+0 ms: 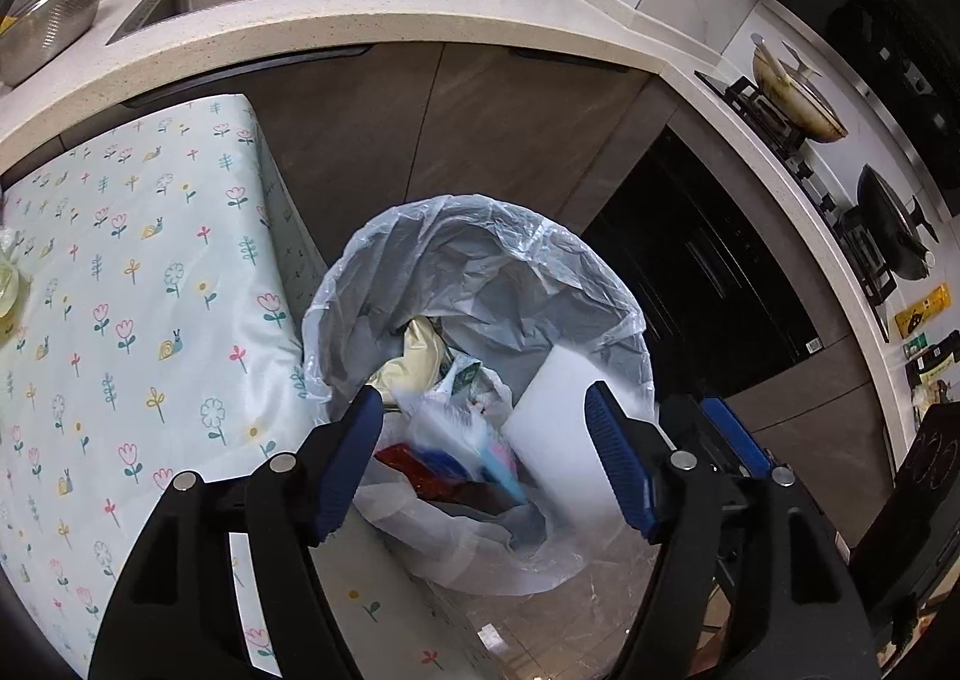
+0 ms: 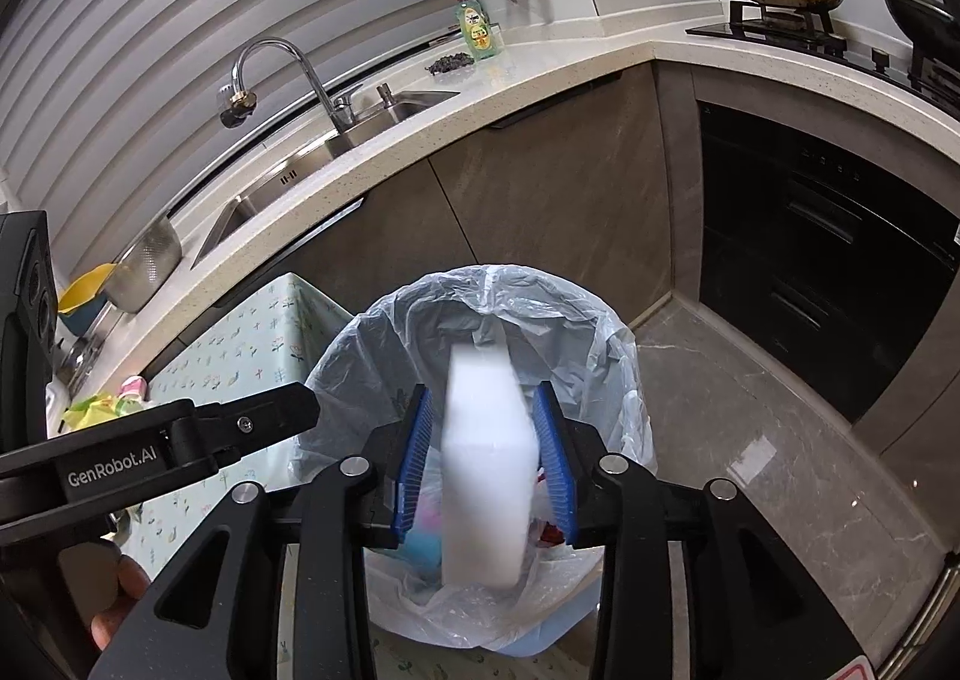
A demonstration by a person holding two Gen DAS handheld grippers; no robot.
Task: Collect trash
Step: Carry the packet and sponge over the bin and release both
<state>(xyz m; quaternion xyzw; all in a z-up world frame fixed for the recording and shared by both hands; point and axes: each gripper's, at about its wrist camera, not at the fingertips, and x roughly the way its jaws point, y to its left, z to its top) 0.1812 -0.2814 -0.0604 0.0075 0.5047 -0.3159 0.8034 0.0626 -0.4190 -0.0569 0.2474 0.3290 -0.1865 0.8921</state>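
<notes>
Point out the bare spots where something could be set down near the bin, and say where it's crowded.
Free: the flowered cloth left of the bin, bare in its middle; the countertop between the dish soap and the stove; the grey floor right of the bin. Crowded: the bin mouth, where the right gripper has a white block between its pads and the open left gripper hovers.

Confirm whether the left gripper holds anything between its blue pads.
No: the left gripper gapes open above the plastic-lined trash bin, its blue pads touching nothing.
</notes>
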